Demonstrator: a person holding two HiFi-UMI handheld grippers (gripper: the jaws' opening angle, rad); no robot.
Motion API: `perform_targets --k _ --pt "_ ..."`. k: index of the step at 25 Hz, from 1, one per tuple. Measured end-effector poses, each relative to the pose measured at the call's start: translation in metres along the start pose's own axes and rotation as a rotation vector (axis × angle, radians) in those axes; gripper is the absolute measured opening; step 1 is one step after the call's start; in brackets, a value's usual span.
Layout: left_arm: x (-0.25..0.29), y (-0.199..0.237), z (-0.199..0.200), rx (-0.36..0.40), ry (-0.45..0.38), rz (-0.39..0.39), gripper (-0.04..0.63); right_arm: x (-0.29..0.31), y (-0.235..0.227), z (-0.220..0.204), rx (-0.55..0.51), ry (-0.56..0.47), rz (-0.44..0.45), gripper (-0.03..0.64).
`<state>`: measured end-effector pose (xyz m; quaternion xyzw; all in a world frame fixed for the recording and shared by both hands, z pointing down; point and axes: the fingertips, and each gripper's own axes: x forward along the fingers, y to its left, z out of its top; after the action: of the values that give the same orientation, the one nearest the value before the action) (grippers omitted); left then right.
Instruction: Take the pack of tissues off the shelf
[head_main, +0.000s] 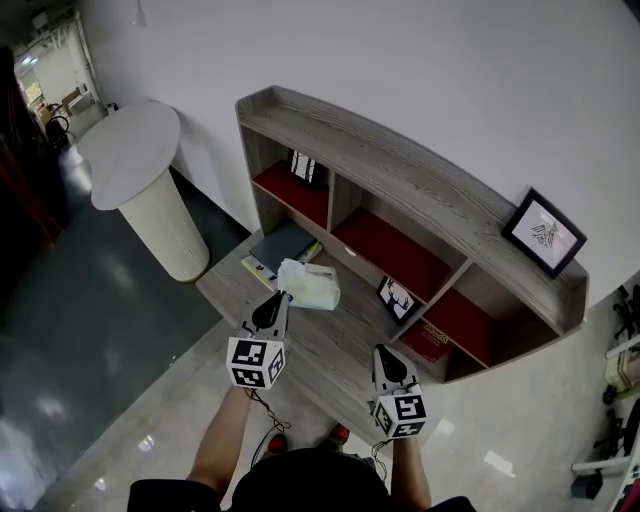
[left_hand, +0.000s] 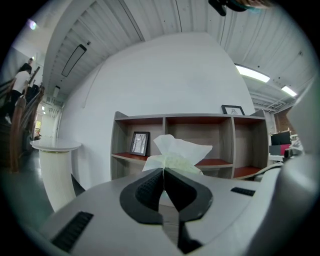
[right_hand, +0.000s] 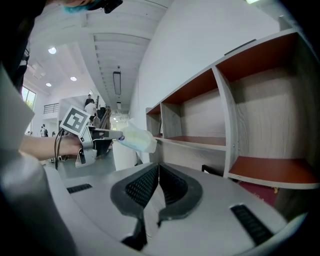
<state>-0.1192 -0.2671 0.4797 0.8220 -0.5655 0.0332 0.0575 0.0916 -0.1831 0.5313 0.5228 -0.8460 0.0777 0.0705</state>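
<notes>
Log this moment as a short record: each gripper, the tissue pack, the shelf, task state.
Left gripper: jaws shut on the edge of the pack of tissues
Right gripper: jaws shut, nothing between them
Pack position: held in the air in front of the shelf, outside its compartments
Shelf contents: three red-lined compartments in a row; a framed picture on top
Task state: pack is off the shelf, not yet set down
</notes>
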Motion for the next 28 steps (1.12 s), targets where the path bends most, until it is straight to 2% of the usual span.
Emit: perform_targets --k 5,13,28 --pt "-0.009 0.013 -0.026 -0.041 0.037 0.008 0.012 0.008 0.012 -0.008 -0.003 0.028 0.017 0.029" --pt "-0.012 0.016 -0.072 -0.063 0.109 0.007 0.012 0.016 0.024 -0.026 0.018 0.08 0.027 0.029" --pt "-0.018 -0.009 -0.16 -0.079 0.246 -0.049 0.012 0.024 0.03 -0.067 0.071 0.167 0.032 0.029"
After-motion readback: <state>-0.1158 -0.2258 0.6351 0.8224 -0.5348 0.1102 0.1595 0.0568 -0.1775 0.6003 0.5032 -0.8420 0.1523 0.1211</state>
